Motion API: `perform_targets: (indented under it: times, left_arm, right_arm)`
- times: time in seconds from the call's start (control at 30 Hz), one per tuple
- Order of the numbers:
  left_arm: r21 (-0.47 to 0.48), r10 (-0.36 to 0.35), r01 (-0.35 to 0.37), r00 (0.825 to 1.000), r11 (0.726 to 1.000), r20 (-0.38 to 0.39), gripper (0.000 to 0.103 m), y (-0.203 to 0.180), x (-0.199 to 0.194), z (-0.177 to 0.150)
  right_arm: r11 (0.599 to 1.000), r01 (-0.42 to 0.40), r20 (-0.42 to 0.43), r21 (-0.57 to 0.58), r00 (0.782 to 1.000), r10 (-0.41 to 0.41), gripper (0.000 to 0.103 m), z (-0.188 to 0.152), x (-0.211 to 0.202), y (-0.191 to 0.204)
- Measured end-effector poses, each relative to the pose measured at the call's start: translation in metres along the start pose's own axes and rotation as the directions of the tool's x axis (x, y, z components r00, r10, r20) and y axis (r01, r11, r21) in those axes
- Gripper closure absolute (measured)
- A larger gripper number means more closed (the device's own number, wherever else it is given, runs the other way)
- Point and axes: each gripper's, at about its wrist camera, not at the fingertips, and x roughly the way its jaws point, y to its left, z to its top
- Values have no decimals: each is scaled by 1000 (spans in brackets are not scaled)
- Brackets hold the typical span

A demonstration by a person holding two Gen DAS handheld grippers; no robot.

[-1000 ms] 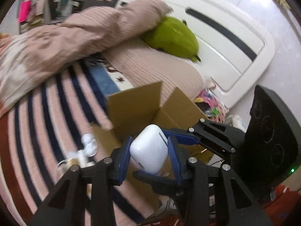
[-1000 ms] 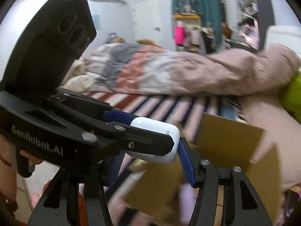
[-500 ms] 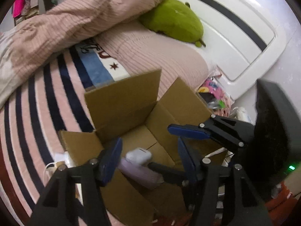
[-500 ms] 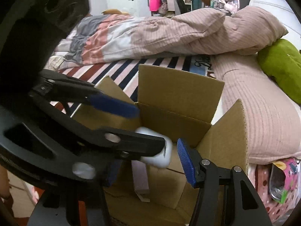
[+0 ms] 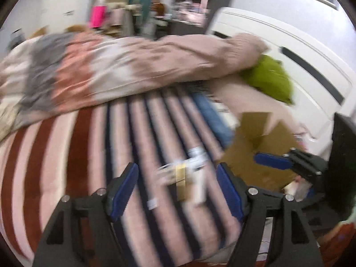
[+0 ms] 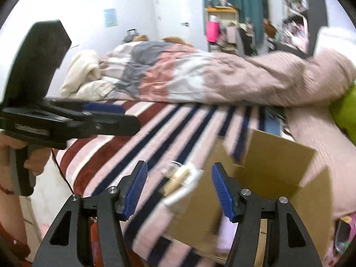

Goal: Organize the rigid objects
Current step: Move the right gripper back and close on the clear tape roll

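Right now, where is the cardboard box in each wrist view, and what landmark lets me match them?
Left wrist: the cardboard box sits at right of centre, beside the right gripper.
Right wrist: cardboard box fills the lower right, behind that gripper's right finger.
Shared landmark: the green cushion, beyond the box near the right edge.

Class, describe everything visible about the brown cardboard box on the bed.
The brown cardboard box is plain corrugated card with its top flaps standing open. It sits on the striped bedcover near the pink ribbed pillow. A pale lilac object shows inside, blurred. Small pale items lie beside it. Neither tool touches it.
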Motion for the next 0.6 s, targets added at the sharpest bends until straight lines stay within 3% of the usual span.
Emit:
perform_targets:
  times: [0.13,0.27,0.43,0.6]
  left_arm:
    - [-102,47,-47,999,994,-5,33,49,-2,-37]
    - [-158,84,-89,996,983,-34,33,77,7,-69]
    - [-195,61,-68,997,978,-40,33,97,13,-94]
    - [-203,69,-75,997,976,-37,33,109,16,-101]
  right_arm:
    - [995,-92,-76,-33,993,89,46,-4,50,40]
    - [996,-86,-178,-17,981,81,46,-19,104,50]
    - [989,107,-250,-102,960,-130,46,-28,164,34]
    - [955,209,-269,-212,927,-263,46,-26,198,27]
